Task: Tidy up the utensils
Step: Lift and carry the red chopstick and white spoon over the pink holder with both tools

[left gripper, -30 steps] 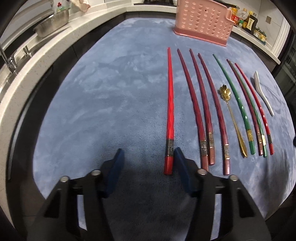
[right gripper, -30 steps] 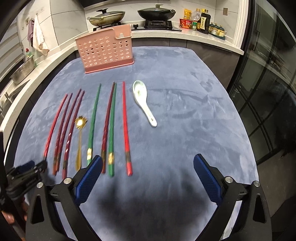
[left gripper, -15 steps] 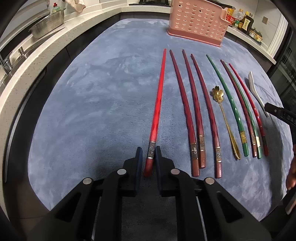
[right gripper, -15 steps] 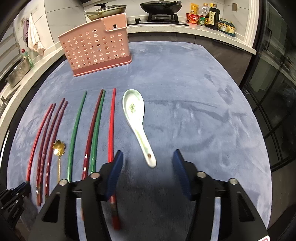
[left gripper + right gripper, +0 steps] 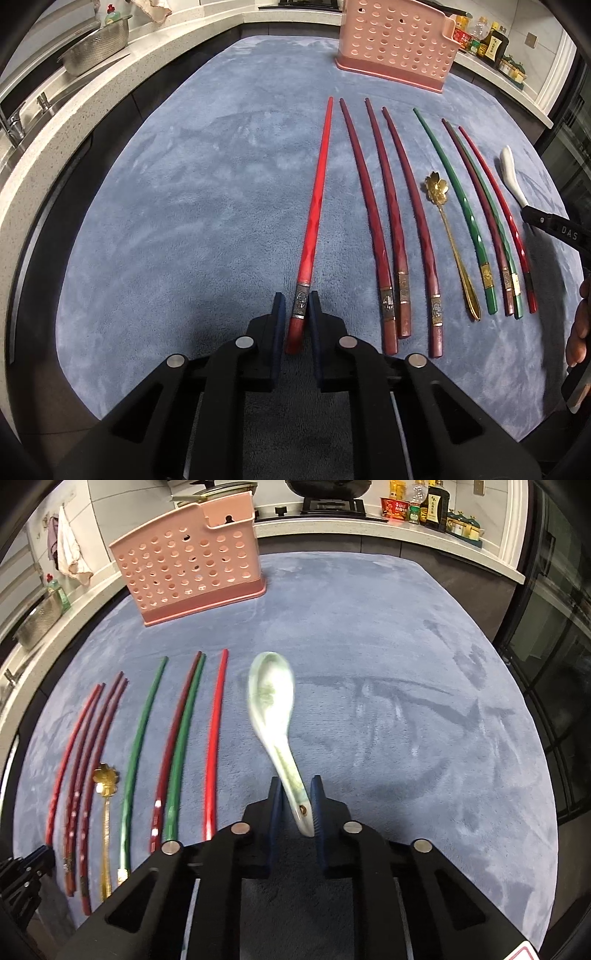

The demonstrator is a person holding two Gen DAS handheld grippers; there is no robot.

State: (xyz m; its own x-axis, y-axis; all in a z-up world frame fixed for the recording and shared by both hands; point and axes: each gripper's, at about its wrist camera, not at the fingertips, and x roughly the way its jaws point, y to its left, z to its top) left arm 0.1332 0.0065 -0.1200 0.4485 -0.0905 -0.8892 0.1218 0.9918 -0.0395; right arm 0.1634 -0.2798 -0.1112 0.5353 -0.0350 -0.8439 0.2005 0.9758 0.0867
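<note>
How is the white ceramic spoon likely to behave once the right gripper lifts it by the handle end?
The white ceramic spoon looks glazed, so probably slippery between the pads. The right gripper holds only its handle tip, so the bowl's weight may pivot it downward. It appears stiff and likely brittle if dropped.

Pink basket [image 5: 192,576], blue cloth [image 5: 388,672]

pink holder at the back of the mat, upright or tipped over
Upright. The pink holder stands on its base on the blue mat with its perforated wall vertical. Whether anything is inside it cannot be told.
</note>
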